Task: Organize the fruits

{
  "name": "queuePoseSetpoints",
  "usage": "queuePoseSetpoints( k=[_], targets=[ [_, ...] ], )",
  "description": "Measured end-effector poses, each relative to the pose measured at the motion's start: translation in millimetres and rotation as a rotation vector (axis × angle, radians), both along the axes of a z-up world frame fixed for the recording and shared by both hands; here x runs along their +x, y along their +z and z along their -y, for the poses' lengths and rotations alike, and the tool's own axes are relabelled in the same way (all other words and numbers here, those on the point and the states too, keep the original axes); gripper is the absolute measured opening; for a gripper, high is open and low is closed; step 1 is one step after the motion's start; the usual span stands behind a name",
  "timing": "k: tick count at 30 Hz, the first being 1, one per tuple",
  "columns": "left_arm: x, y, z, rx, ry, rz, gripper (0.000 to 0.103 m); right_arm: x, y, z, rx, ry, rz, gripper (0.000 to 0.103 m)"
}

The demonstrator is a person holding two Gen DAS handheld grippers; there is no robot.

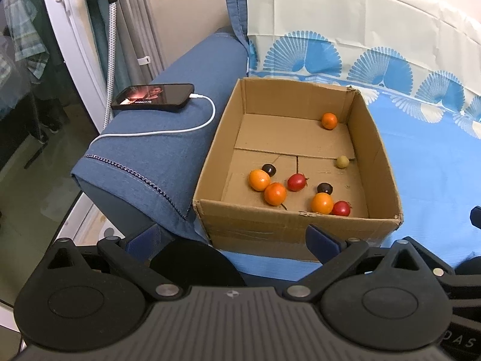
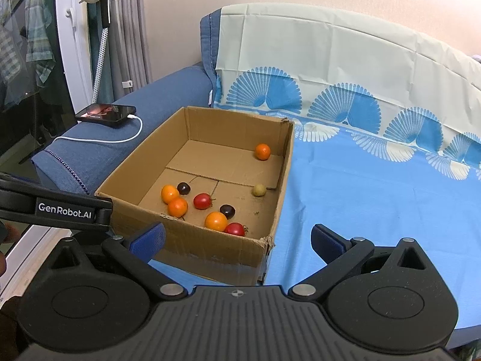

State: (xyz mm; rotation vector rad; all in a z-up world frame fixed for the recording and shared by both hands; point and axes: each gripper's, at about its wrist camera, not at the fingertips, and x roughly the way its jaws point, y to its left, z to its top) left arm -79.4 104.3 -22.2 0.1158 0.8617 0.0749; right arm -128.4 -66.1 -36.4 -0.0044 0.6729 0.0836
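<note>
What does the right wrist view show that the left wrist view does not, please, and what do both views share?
Only the right wrist view shows the left gripper's branded side and the open blue sheet to the right of the box. Only the left wrist view shows floor below the sofa arm. Both share the cardboard box holding four orange fruits, two red, two dark and one pale green, and the phone charging on the sofa arm. Each gripper is open and empty: the left gripper and the right gripper.
</note>
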Motion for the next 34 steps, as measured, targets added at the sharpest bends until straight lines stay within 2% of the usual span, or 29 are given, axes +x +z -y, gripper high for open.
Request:
queuePoseSetpoints(
  k=[34],
  targets=[
    [-1.5,0.8,3.3,0.033,-0.001,0.011,0.103,1.1,1.3,-2.2,0.002,0.014,0.002,0.102]
  ],
)
